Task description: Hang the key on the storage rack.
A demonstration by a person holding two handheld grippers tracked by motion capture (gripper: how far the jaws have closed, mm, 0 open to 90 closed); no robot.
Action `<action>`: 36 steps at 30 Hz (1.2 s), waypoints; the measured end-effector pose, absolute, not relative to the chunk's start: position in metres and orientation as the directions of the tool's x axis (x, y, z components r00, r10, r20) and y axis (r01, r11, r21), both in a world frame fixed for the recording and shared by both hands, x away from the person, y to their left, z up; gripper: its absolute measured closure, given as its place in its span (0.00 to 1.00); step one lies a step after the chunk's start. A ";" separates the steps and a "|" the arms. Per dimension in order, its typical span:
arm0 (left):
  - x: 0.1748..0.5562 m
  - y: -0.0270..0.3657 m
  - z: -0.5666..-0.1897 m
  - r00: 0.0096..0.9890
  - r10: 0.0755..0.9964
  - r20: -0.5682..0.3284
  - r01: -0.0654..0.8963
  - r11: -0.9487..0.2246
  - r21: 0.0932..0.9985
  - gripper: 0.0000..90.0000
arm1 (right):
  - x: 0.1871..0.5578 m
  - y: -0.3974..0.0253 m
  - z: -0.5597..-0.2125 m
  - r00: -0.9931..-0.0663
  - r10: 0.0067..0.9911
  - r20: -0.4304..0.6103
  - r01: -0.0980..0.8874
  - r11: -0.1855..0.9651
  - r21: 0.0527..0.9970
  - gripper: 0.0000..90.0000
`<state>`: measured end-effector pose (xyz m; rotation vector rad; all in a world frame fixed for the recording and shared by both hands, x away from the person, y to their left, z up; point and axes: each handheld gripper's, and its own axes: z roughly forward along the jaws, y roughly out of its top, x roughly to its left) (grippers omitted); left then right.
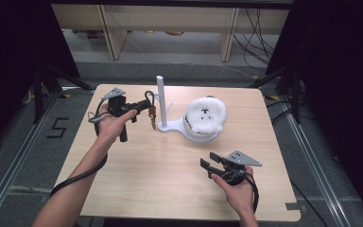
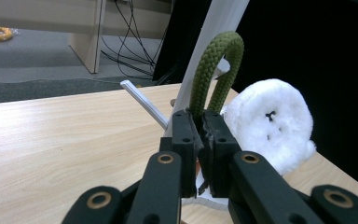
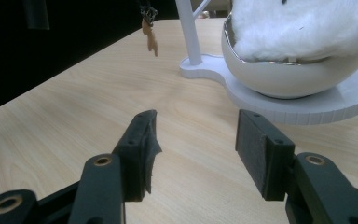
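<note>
Olive-green rope loop (image 2: 216, 70) found pinched between the closed jaws of the left gripper (image 1: 144, 106), just left of the white stand's post (image 1: 161, 97); small brown charm (image 1: 152, 118) hung below the loop. White fluffy toy (image 1: 207, 116) seated in the stand's bowl (image 3: 279, 79), right of the post. Right gripper (image 1: 208, 166) noted nearer the person than the stand, jaws apart, nothing between them, above the wooden table (image 1: 160, 175).

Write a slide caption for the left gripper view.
Left gripper clamps a green braided rope loop before a white post and fluffy white plush.
</note>
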<state>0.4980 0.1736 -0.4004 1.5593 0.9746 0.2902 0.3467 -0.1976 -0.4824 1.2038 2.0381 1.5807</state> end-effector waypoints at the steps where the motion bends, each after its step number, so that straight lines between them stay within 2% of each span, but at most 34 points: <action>1: 0.499 0.173 -0.400 0.616 0.713 -0.335 0.415 0.067 0.907 0.94 | 0.346 -0.197 -0.482 -0.603 0.753 0.264 0.442 0.039 0.896 0.54; 9: 0.502 0.171 -0.401 0.604 0.721 -0.338 0.422 0.070 0.904 0.94 | 0.343 -0.198 -0.482 -0.585 0.760 0.285 0.465 0.026 0.885 0.54; 11: 0.503 0.170 -0.401 0.601 0.725 -0.337 0.424 0.068 0.903 0.94 | 0.345 -0.200 -0.482 -0.598 0.763 0.246 0.432 0.048 0.901 0.54; 17: 0.504 0.165 -0.406 0.595 0.732 -0.331 0.424 0.064 0.903 0.94 | 0.345 -0.200 -0.483 -0.596 0.766 0.243 0.434 0.053 0.899 0.54; 22: 0.506 0.162 -0.409 0.593 0.736 -0.326 0.423 0.059 0.904 0.94 | 0.345 -0.199 -0.485 -0.588 0.762 0.270 0.453 0.034 0.891 0.54; 32: 0.506 0.158 -0.412 0.594 0.742 -0.312 0.423 0.042 0.905 0.94 | 0.345 -0.200 -0.485 -0.593 0.762 0.260 0.446 0.042 0.894 0.54; 33: 0.506 0.158 -0.412 0.594 0.742 -0.312 0.423 0.042 0.905 0.94 | 0.343 -0.199 -0.484 -0.575 0.765 0.289 0.474 0.024 0.880 0.54; 34: 0.506 0.158 -0.412 0.593 0.745 -0.305 0.421 0.036 0.907 0.93 | 0.346 -0.201 -0.486 -0.599 0.762 0.246 0.438 0.054 0.898 0.54; 36: 0.506 0.158 -0.413 0.595 0.746 -0.299 0.418 0.031 0.908 0.93 | 0.346 -0.201 -0.486 -0.598 0.764 0.243 0.437 0.056 0.898 0.54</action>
